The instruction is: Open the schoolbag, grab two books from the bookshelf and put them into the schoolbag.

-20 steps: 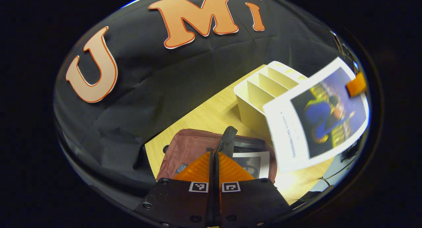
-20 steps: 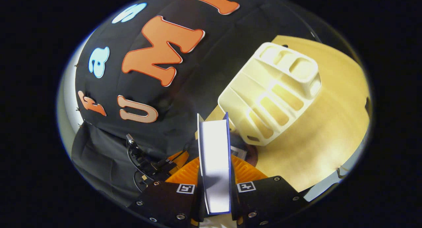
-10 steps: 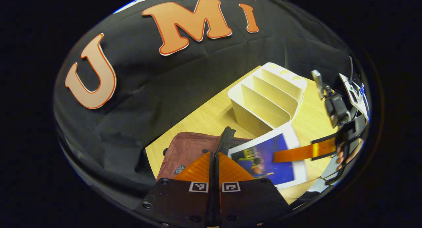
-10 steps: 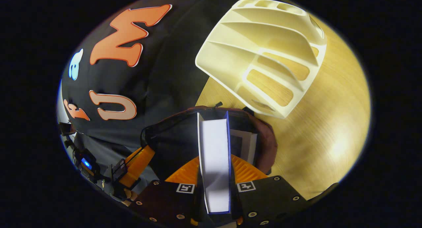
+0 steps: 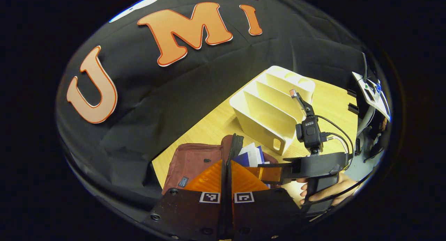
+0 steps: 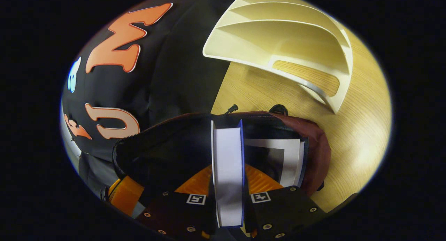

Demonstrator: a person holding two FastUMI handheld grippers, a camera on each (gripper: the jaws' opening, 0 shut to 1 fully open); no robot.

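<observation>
Second book [image 6: 227,171] entering the open schoolbag [image 6: 315,154].

Right gripper [image 6: 228,185] is clamped on the book's edge, carrying it upright into the bag's mouth beside a first book [image 6: 291,157] already inside; next, judged: lower it, then release. Left gripper [image 5: 226,175] is closed on the bag's zipper edge [image 5: 235,147], holding it wide. Emptied bookshelf [image 5: 268,108] stands just beyond on the table [image 6: 352,129]; only the first book crowds the slot.

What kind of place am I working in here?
Most likely a staged recording booth, not a home: black cloth wall, a bare wooden table, and a white bookshelf beside the schoolbag.
</observation>
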